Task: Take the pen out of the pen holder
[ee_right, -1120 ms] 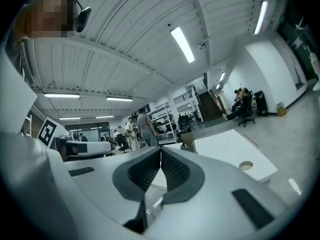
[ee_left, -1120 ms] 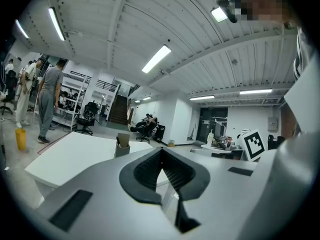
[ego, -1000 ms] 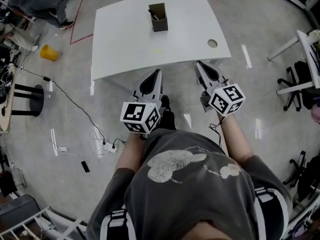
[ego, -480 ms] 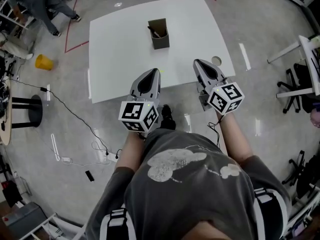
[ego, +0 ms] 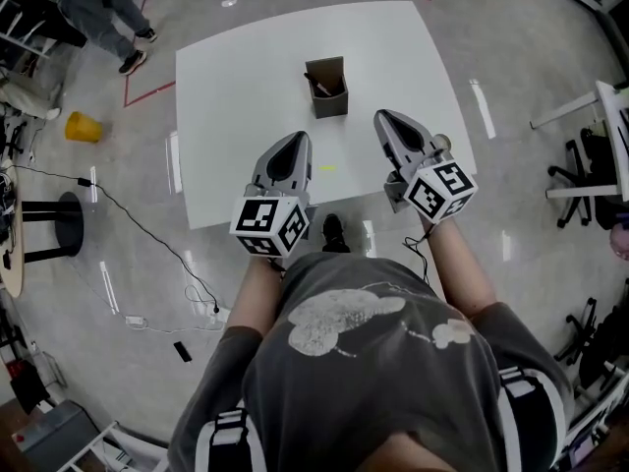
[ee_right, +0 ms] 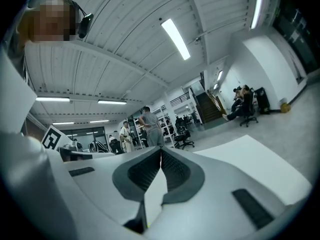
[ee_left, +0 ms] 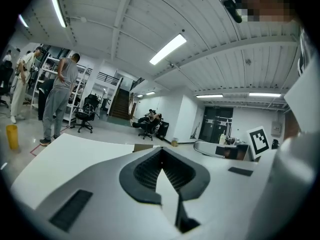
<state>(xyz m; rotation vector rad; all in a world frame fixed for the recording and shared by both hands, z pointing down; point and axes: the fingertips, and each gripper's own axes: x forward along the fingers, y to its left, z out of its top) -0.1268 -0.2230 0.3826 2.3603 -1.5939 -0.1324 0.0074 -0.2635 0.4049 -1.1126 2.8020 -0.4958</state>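
A dark brown square pen holder [ego: 327,87] stands upright on the white table [ego: 236,77], towards its far middle. A dark pen [ego: 320,88] leans inside it. My left gripper [ego: 298,138] hovers over the table's near part, shut and holding nothing, short of the holder and a little left of it. My right gripper [ego: 379,117] is shut too, with nothing in it, just right of the holder's near corner. In the left gripper view the jaws [ee_left: 161,149] meet at the tip over the table. The right gripper view shows its jaws [ee_right: 161,149] closed the same way.
A round cable hole [ego: 442,142] lies in the table beside my right gripper. A small yellow mark [ego: 327,168] sits near the front edge. On the floor are a yellow bucket [ego: 77,126], cables [ego: 147,244], a person [ego: 98,3] at far left, and office chairs [ego: 580,165] at right.
Both grippers have moved forward from in front of the table to over its near part, closer to the pen holder. Both stay shut.
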